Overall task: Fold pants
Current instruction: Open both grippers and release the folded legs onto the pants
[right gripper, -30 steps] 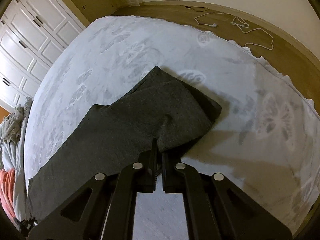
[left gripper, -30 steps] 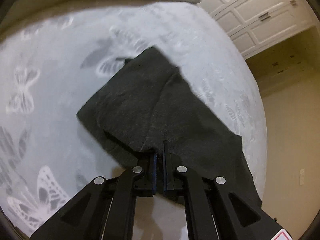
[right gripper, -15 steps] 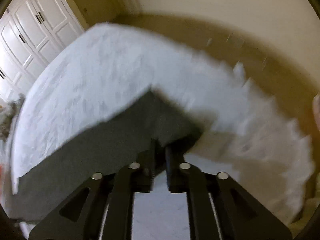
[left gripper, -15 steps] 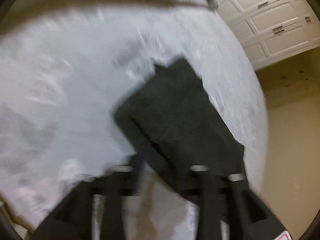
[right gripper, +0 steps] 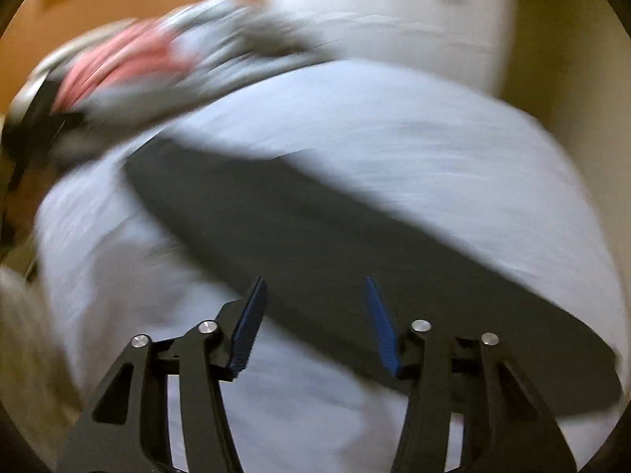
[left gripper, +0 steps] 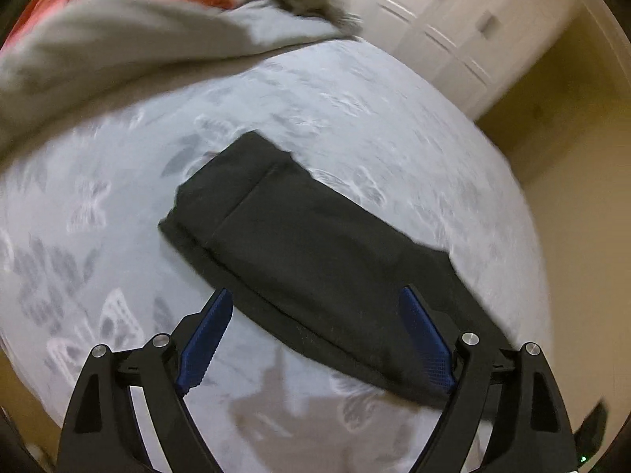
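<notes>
The left tongs (left gripper: 311, 339) stand wide apart, blue pads (left gripper: 205, 343) facing inward, and grip nothing. The right tongs (right gripper: 315, 323) are also spread, somewhat less wide, and likewise empty.

The pants (left gripper: 307, 248) lie flat on the bed (left gripper: 98, 236) as a long dark band folded lengthwise, running from upper left to lower right in the left wrist view. At the far upper-left end a shorter layer sits atop a wider one, leaving a stepped edge, and a small flap sticks up at the far corner. The cloth is charcoal to black and smooth, with no large wrinkles. In the right wrist view the pants (right gripper: 315, 228) show as the same dark diagonal strip, heavily blurred.

The bed carries a pale grey-blue cover with a butterfly pattern (left gripper: 90, 205) in white and darker grey. At its far side lies a heap of clothes (left gripper: 118, 27), grey with a salmon-red piece on top; the right wrist view shows this heap (right gripper: 130, 63) too, smeared. Behind stand white panelled cupboard doors (left gripper: 453, 27), and to the right a beige wall (left gripper: 583, 197).

The left tongs hover over the near edge of the pants: the right pad overlaps the cloth in view, the left pad sits over bare cover; whether either touches cannot be told. The right tongs frame the pants' near edge in the same way, contact unclear through the blur.
</notes>
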Action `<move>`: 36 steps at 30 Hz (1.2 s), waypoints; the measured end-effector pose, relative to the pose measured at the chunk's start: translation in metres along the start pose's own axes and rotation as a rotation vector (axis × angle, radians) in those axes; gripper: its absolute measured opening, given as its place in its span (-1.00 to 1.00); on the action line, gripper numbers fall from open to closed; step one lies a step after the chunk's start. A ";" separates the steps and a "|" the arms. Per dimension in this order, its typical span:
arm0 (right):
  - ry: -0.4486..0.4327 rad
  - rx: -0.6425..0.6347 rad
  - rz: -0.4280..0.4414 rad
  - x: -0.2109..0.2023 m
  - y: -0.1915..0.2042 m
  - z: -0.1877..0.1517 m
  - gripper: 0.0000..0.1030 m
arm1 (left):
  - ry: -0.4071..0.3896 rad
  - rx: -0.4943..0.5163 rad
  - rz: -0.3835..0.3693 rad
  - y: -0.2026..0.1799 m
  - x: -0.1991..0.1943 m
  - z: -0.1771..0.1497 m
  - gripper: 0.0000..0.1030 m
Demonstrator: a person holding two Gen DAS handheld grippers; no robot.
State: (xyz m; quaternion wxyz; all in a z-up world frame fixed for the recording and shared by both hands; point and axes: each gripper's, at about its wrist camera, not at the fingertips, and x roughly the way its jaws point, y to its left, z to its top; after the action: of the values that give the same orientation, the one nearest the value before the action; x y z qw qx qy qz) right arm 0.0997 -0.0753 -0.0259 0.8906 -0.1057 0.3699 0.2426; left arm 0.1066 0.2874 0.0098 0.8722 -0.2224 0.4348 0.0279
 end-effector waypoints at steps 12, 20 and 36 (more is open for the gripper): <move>0.164 0.091 0.246 0.131 0.077 0.034 -0.15 | 0.006 0.053 0.036 0.030 -0.001 -0.004 0.62; 0.196 0.039 0.352 0.096 0.083 0.027 -0.17 | 0.025 0.026 0.032 0.013 0.017 0.001 0.62; 0.073 0.457 0.008 0.110 -0.083 0.056 -0.08 | 0.292 0.203 0.263 -0.044 0.122 -0.030 0.73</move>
State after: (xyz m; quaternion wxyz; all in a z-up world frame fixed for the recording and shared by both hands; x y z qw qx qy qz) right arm 0.2430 -0.0868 -0.0637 0.8766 0.0914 0.4475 0.1520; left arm 0.1708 0.2177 -0.0838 0.8067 -0.0764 0.5824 0.0648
